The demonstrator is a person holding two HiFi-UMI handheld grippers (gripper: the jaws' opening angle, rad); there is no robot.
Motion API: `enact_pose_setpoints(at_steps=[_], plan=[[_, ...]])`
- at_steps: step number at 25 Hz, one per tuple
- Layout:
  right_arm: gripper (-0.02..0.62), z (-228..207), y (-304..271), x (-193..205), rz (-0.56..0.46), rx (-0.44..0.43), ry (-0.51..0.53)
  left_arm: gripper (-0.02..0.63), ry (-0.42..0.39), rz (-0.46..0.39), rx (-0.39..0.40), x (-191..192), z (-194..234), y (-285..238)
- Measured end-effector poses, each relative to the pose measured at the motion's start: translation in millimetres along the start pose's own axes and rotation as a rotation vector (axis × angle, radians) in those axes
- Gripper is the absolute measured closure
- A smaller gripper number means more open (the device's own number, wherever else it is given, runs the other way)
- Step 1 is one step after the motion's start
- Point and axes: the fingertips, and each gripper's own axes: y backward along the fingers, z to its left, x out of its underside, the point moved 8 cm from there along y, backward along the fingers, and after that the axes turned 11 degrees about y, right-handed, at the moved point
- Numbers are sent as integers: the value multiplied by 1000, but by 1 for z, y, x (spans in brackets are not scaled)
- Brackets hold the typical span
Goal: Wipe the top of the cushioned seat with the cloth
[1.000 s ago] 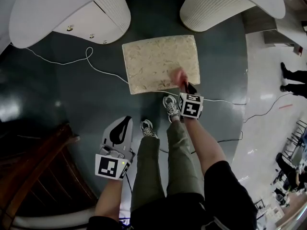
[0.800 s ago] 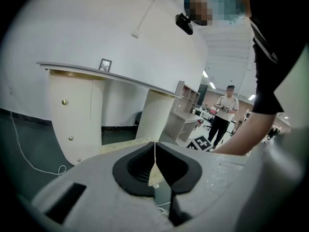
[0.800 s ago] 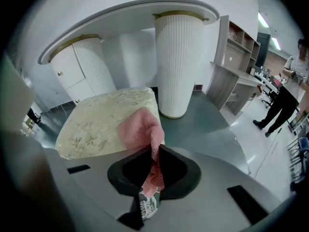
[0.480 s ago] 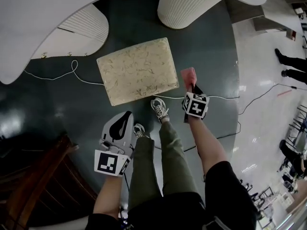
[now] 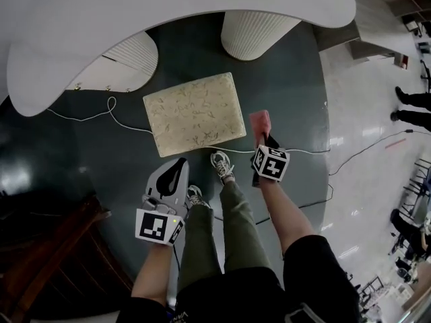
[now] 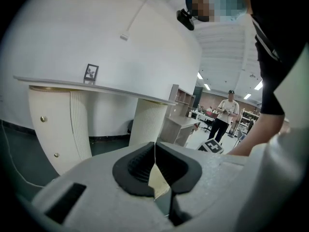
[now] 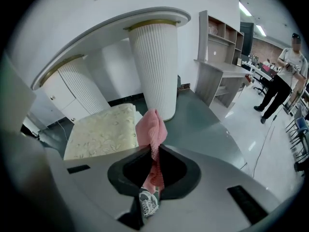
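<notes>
My right tongs [image 7: 153,164] are clamped on the pink cloth [image 7: 151,128], held just off the right edge of the cushioned seat [image 5: 195,113]. The left tongs [image 6: 154,174] are closed on nothing. The pinch looks thin, so dragging it could probably yank the cloth free.

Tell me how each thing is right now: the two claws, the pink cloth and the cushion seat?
Pink textured cloth: pinched, poking up past the claw tips, beside the seat, not touching it.
Right claw: shut on the cloth.
Left claw: shut, nothing in it.
Cream leaf-patterned cushioned seat: flat on the dark floor, top bare.
</notes>
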Motion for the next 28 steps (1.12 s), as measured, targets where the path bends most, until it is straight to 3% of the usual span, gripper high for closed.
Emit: enact_pose_setpoints(at_steps=[16,28], plan=[[560,63,134,-69,-201,-91,-37,586,-77,-111,-45,-63,6,110],[560,134,244,-88,-332,-199,35,586,-113,-194,-29,-104,6,191]])
